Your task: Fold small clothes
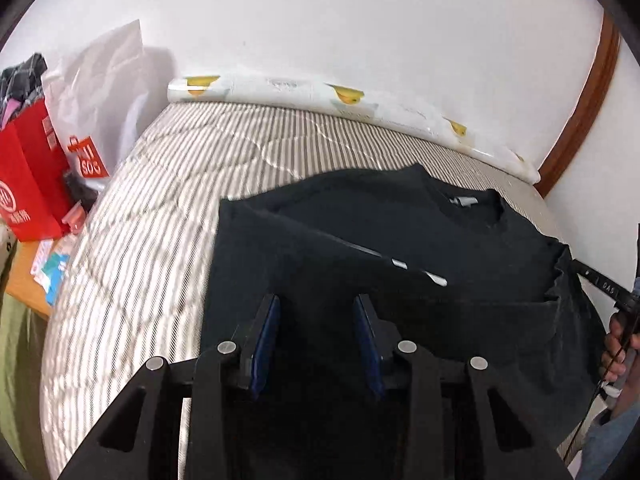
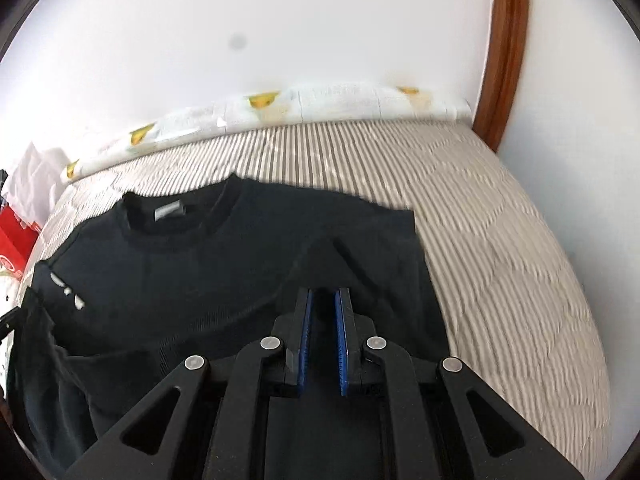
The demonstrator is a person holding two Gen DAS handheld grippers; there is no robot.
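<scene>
A black T-shirt (image 1: pixel 400 240) lies on the striped mattress (image 1: pixel 160 200), collar and grey neck label toward the wall. Its sides are folded inward, with a white print on the left fold. My left gripper (image 1: pixel 316 304) is open above the shirt's lower left part, nothing between its blue pads. In the right wrist view the same T-shirt (image 2: pixel 200 272) fills the left and middle. My right gripper (image 2: pixel 325 294) hovers over the shirt's folded right side, jaws narrowly apart, nothing visibly clamped. The other gripper's tip (image 1: pixel 600 284) shows at the shirt's right edge.
A rolled white pad with yellow prints (image 1: pixel 360 108) lies along the wall at the mattress's far edge. Red and white shopping bags (image 1: pixel 36 184) and clutter stand left of the bed. A brown wooden frame (image 2: pixel 504 52) runs up the wall at right.
</scene>
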